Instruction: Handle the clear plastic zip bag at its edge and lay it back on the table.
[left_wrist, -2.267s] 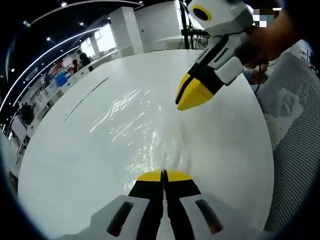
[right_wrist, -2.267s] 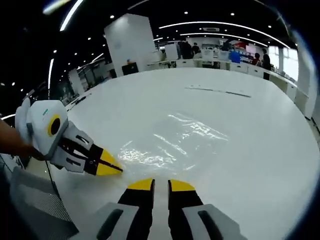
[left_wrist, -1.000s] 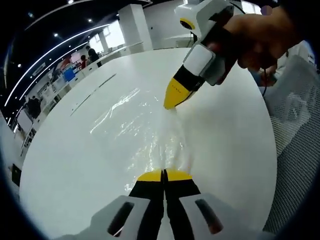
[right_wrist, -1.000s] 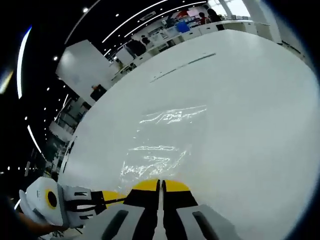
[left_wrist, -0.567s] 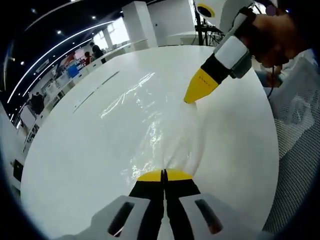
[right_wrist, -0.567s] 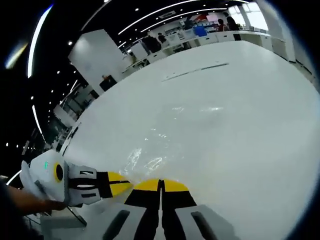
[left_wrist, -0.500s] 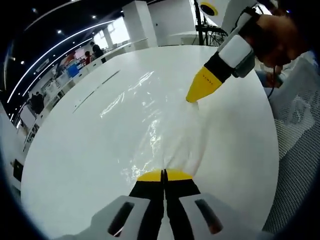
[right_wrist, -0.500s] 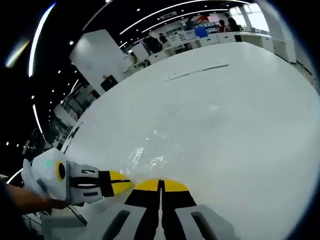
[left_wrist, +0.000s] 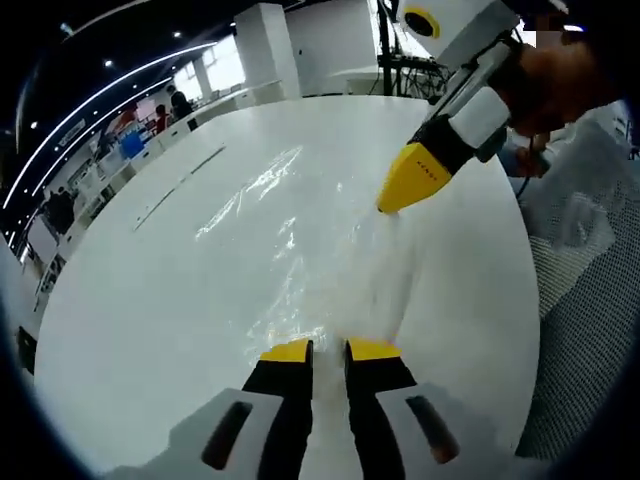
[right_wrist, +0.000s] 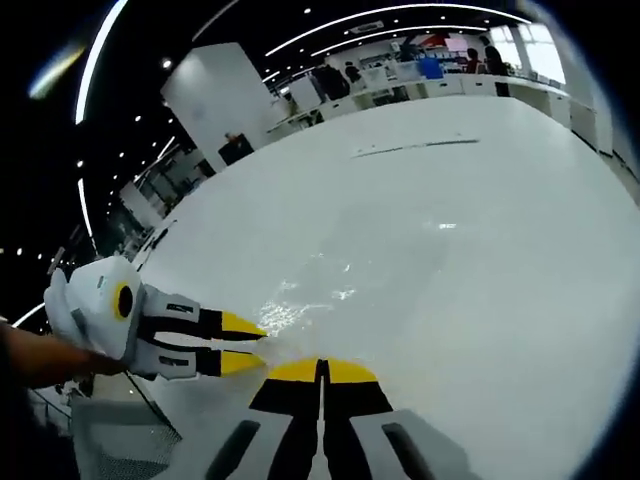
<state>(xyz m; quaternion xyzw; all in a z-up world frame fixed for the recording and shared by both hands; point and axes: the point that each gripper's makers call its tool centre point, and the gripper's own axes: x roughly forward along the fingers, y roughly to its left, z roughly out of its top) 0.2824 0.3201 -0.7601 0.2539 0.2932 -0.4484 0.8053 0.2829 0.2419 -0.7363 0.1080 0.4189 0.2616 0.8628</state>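
Left claw (left_wrist: 329, 349) parted at clear bag (left_wrist: 300, 235) edge; right claw (right_wrist: 322, 368) clenched on bag, beside mesh chair (left_wrist: 590, 300).

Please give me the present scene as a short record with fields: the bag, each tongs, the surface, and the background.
bag: clear plastic zip bag, crinkled, spread over the table
left tongs: left tongs open, jaws apart at the bag's near edge; also seen in the right gripper view with a gap between its yellow tips
right tongs: right tongs shut on the bag's edge; in the left gripper view its tip lifts the plastic a little
surface: white table
background: large hall with ceiling lights, people far off
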